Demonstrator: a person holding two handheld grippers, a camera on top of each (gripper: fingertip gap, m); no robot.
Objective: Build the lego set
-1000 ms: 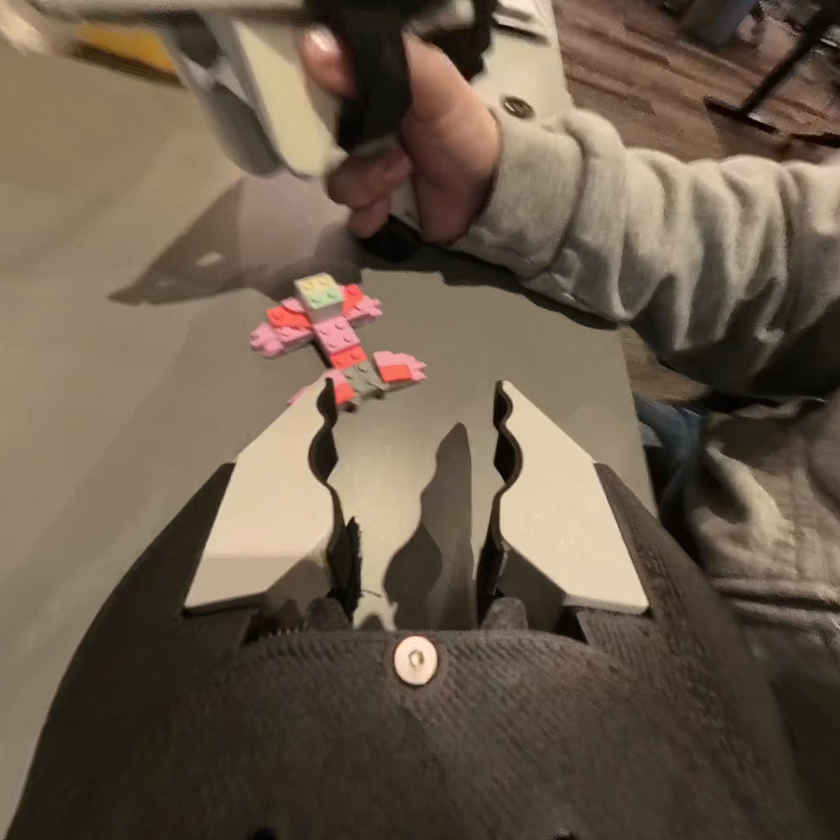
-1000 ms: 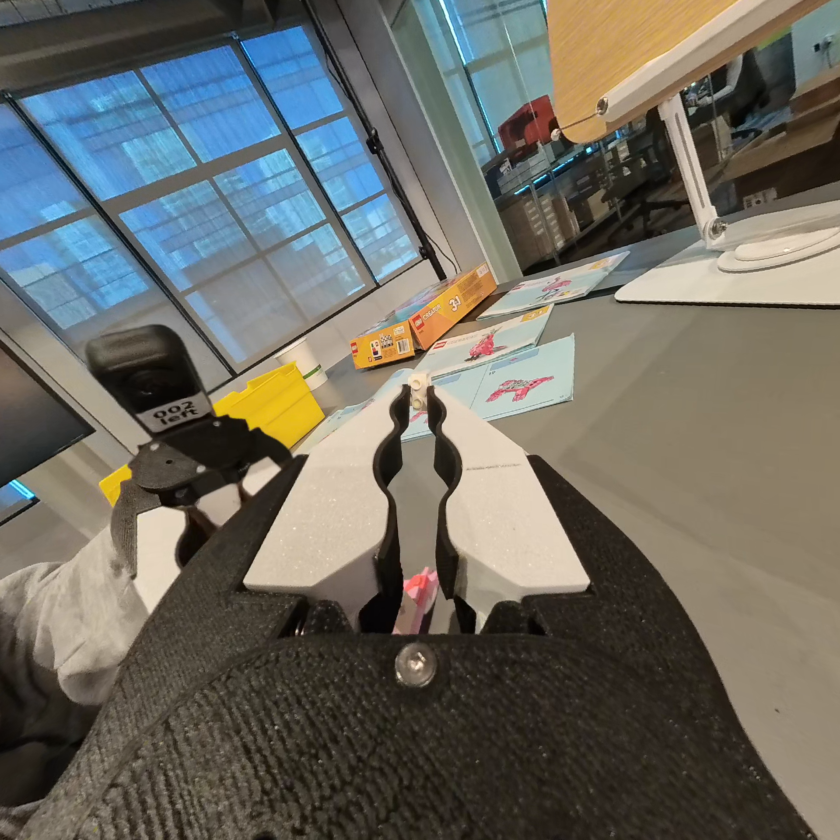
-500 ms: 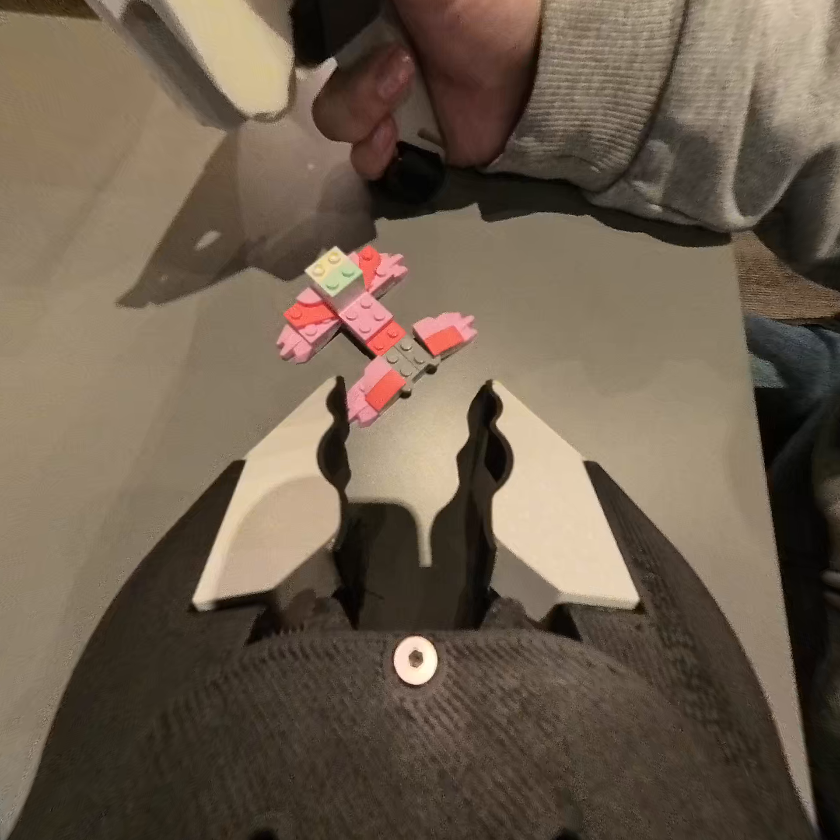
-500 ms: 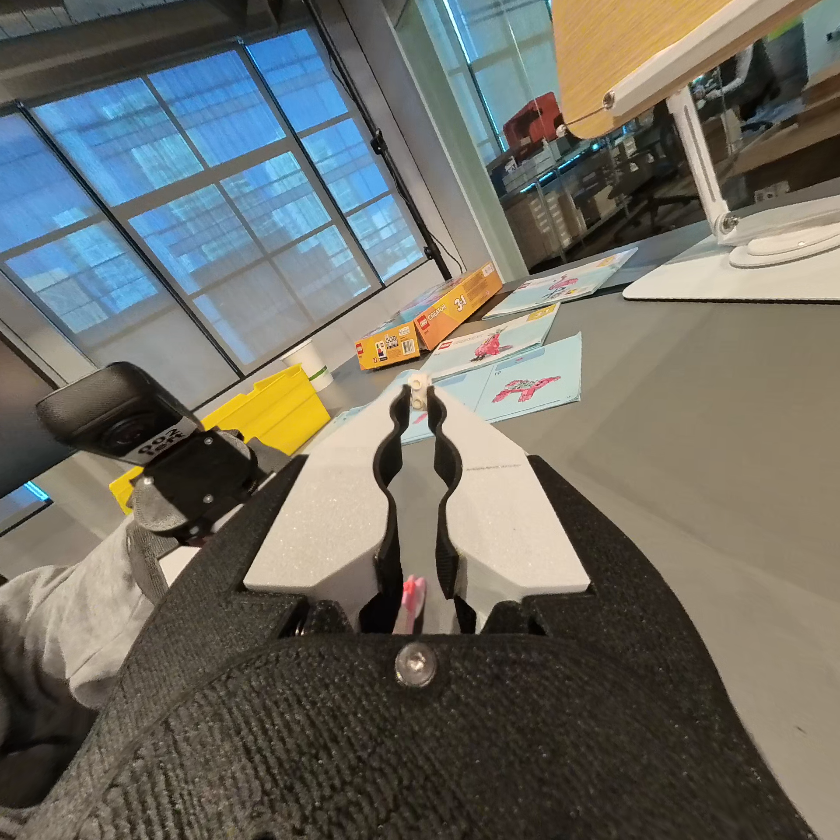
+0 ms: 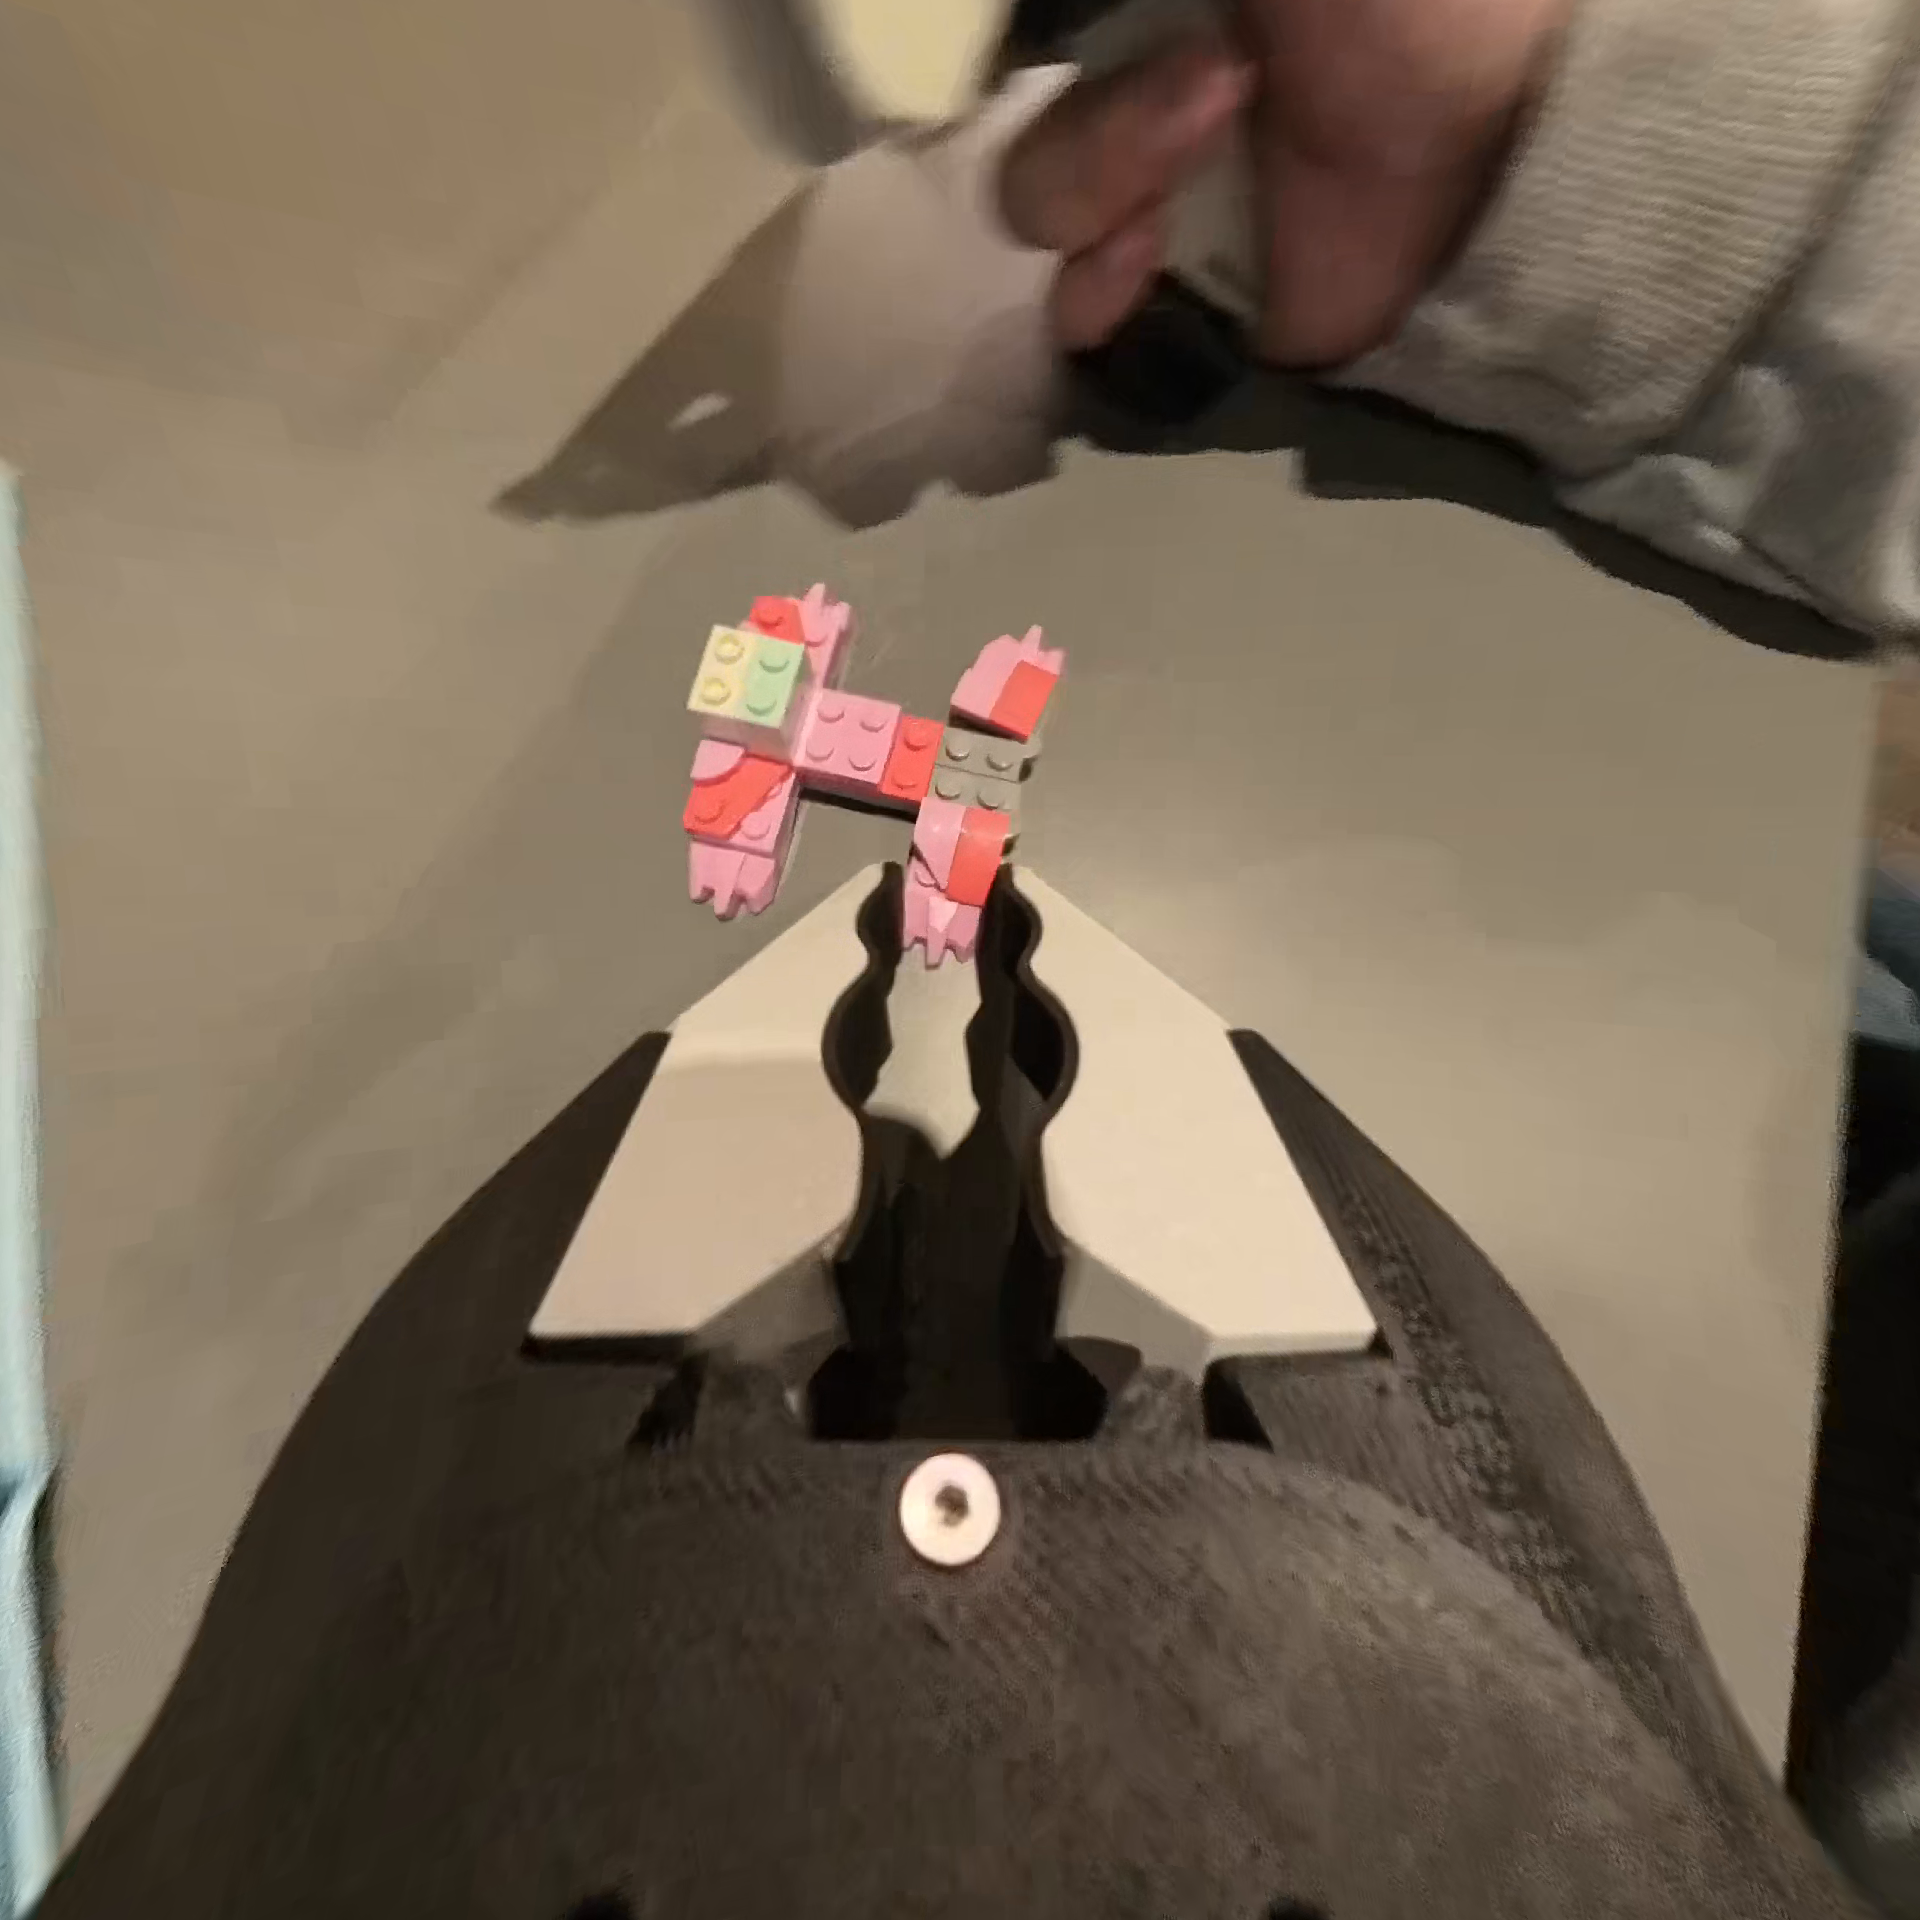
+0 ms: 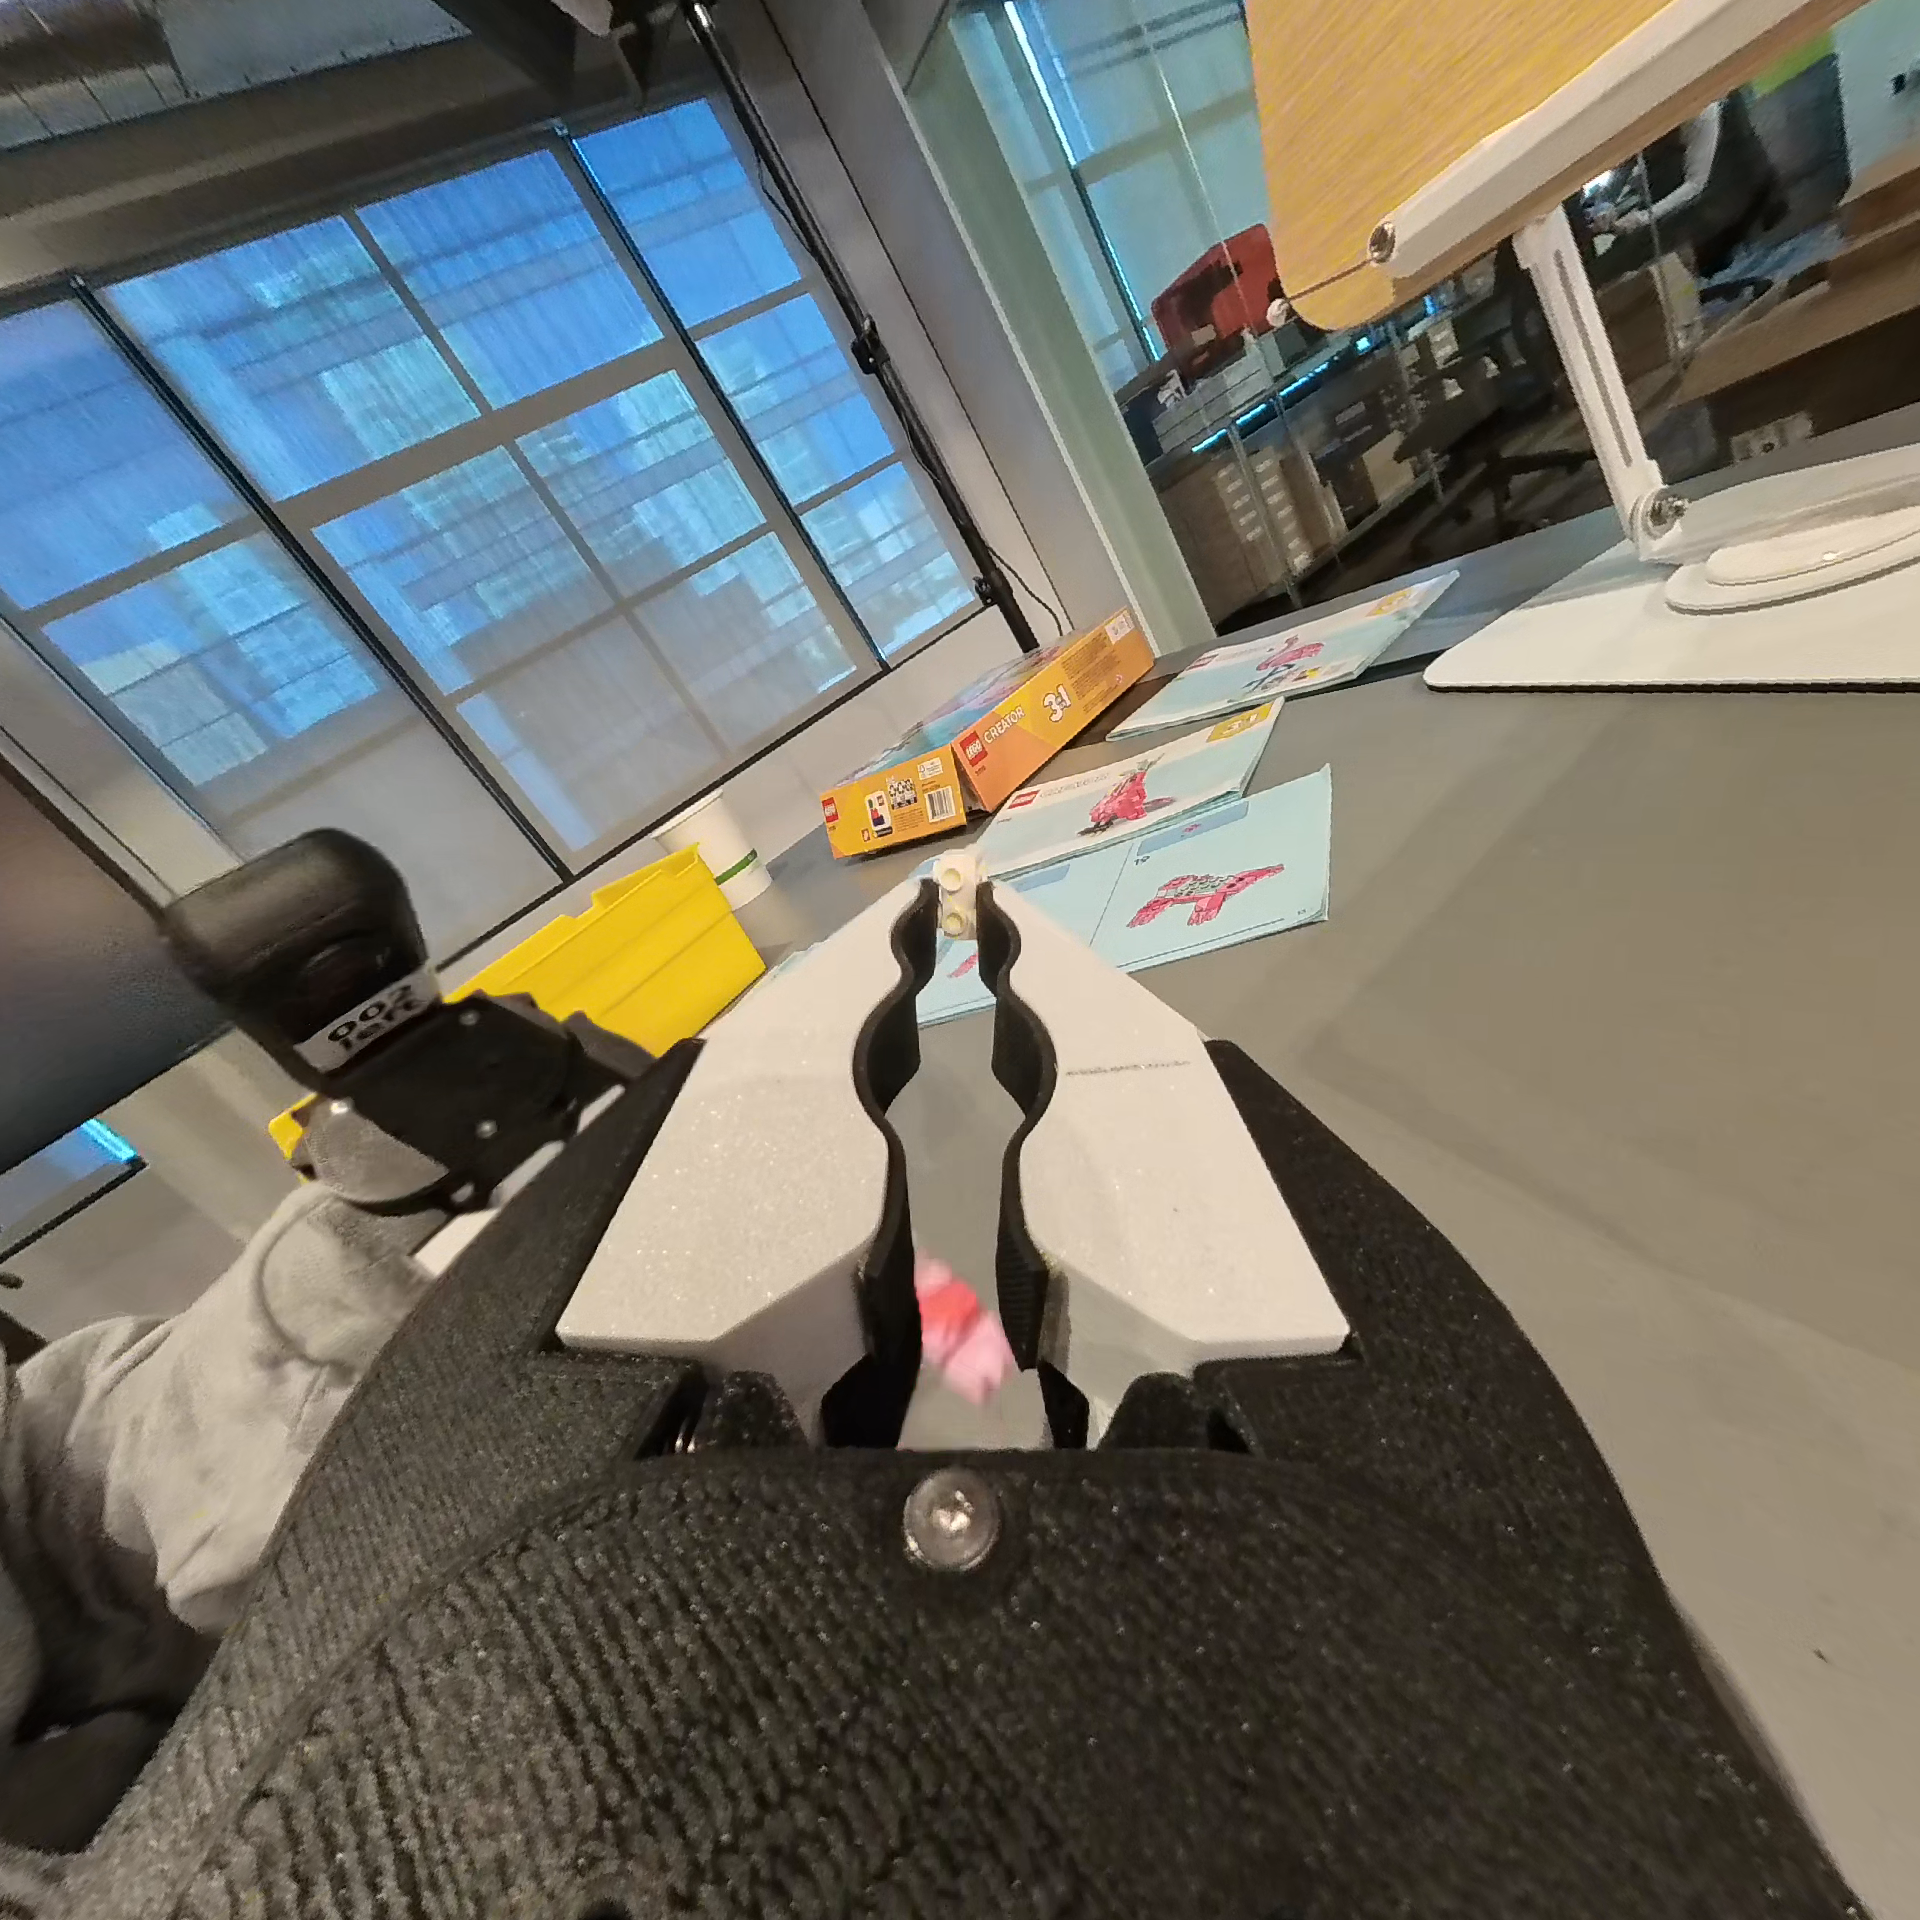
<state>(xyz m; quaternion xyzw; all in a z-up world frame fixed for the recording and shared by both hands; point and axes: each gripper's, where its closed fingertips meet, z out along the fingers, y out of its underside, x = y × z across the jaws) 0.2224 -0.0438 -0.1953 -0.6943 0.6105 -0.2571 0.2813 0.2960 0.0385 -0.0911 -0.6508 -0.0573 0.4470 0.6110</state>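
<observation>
Above grey table (image 5: 312,831), left gripper (image 5: 945,883) pinches lego model (image 5: 862,758).

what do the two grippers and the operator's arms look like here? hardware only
Both grippers match: left gripper and right gripper have pale grey wedge-shaped jaws with wavy black inner edges, in a black textured housing with one silver screw at centre. A black camera with a white label sits atop the left unit. The person wears a light grey knit sleeve. No cables visible.
</observation>
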